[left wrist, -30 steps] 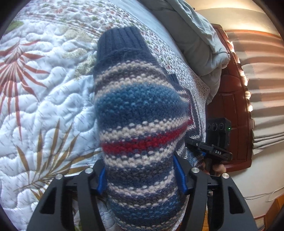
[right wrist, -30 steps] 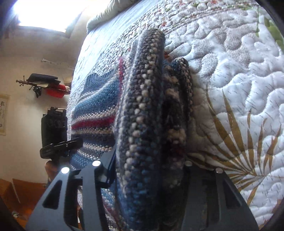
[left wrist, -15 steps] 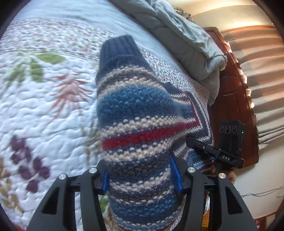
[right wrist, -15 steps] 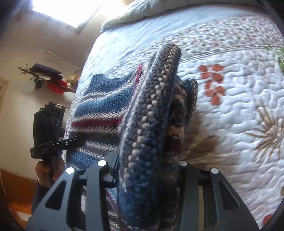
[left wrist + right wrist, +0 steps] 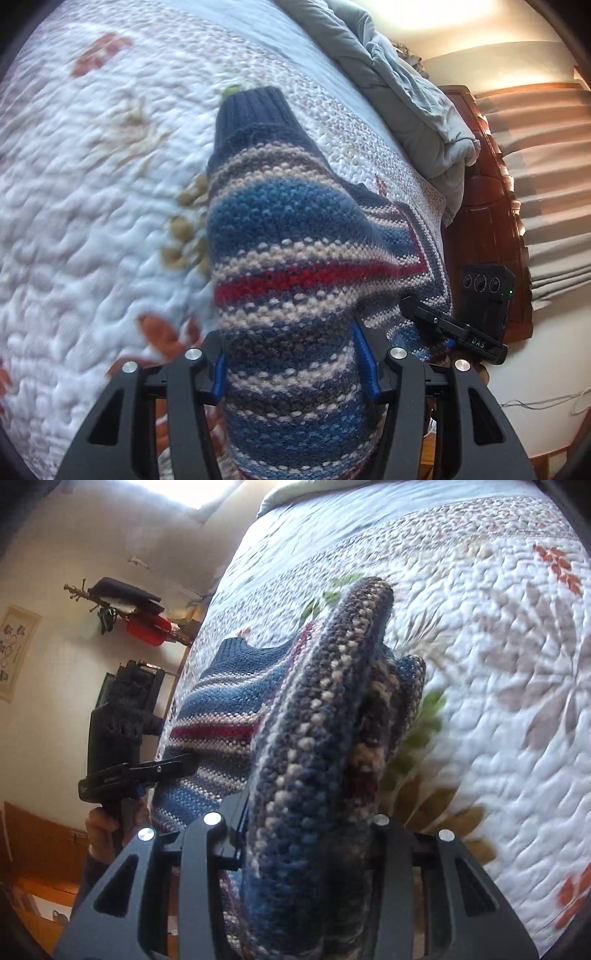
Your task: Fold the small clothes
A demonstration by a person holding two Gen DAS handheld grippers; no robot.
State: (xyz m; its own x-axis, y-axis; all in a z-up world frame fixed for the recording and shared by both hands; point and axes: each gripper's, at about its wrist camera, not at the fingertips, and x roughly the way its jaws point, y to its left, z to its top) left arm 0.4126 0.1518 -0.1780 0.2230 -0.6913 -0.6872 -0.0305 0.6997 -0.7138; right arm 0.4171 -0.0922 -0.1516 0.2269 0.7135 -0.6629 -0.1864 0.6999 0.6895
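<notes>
A white quilted bedspread (image 5: 92,206) printed with rust, tan and green leaf motifs is seen across the bed, blurred in both views. A grey rumpled duvet (image 5: 402,92) is bunched at its far edge, against a dark red wooden headboard (image 5: 491,206). Pleated beige blinds (image 5: 546,155) are located beside the headboard. In the right wrist view, a wall-mounted coat rack (image 5: 122,605) carrying dark and red items and a framed picture (image 5: 16,650) are fixed to a cream wall.
</notes>
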